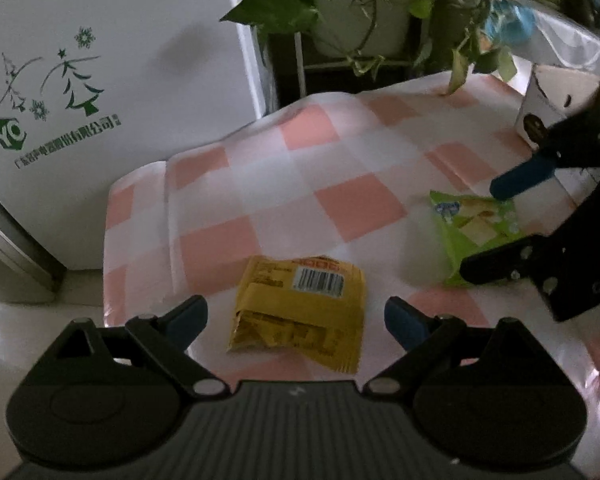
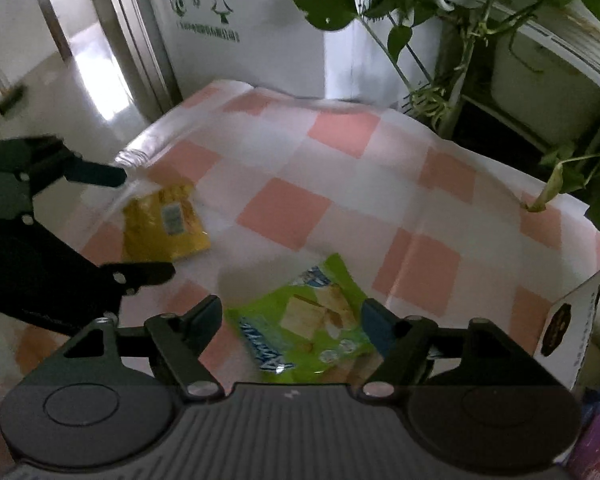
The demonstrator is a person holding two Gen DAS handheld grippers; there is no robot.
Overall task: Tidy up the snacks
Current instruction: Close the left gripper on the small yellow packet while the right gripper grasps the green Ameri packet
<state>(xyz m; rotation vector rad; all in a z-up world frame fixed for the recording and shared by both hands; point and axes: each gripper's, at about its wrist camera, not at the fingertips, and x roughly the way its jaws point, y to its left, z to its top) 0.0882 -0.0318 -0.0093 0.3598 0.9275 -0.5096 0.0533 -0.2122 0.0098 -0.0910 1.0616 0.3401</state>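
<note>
A yellow snack packet (image 1: 300, 312) lies on the pink-and-white checked tablecloth (image 1: 284, 200), between the fingers of my left gripper (image 1: 296, 320), which is open around it. It also shows in the right wrist view (image 2: 164, 224). A green snack packet (image 2: 304, 320) lies between the fingers of my right gripper (image 2: 292, 320), which is open. In the left wrist view the green packet (image 1: 476, 228) sits between the right gripper's blue-padded fingers (image 1: 520, 180). The left gripper (image 2: 148, 224) shows at the left of the right wrist view.
A white cardboard box (image 1: 548, 108) stands at the table's right edge; it also shows in the right wrist view (image 2: 572, 320). Trailing plants (image 2: 460, 40) hang over the table's far side. A white fridge (image 1: 80, 80) stands to the left.
</note>
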